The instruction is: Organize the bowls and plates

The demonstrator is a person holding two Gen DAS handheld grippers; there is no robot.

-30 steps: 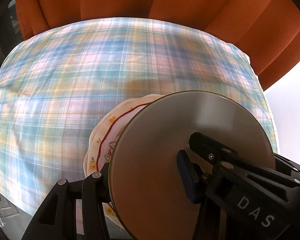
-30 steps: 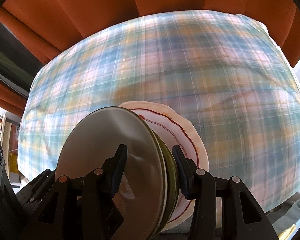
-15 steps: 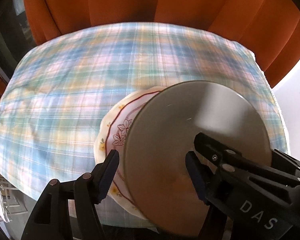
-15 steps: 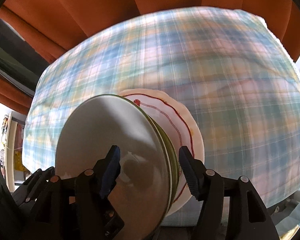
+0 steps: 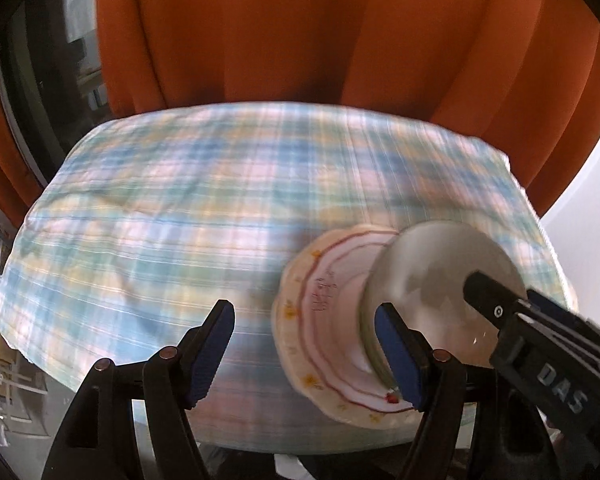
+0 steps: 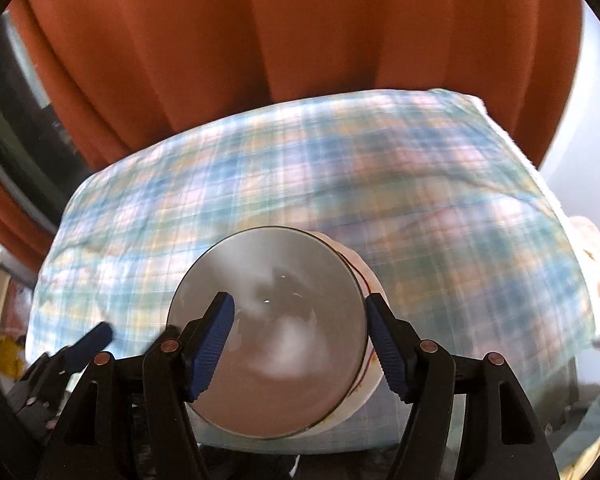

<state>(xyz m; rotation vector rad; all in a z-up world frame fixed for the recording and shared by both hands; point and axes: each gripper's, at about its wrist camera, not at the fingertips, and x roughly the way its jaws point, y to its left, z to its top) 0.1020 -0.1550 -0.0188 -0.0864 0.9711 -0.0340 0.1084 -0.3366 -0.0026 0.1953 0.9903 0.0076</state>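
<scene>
Left wrist: left hand-held gripper (image 5: 304, 344) open, empty; bowl (image 5: 436, 280) on plate (image 5: 324, 320), near counter (image 5: 180, 220) edge. Right wrist: right hand-held gripper (image 6: 298, 340) spread wide across bowl (image 6: 268, 328); contact unclear.

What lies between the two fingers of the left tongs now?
Nothing is held there: in the left wrist view only bare plaid cloth shows between the fingers of the left tongs. The plates sit beside its right finger.
</scene>
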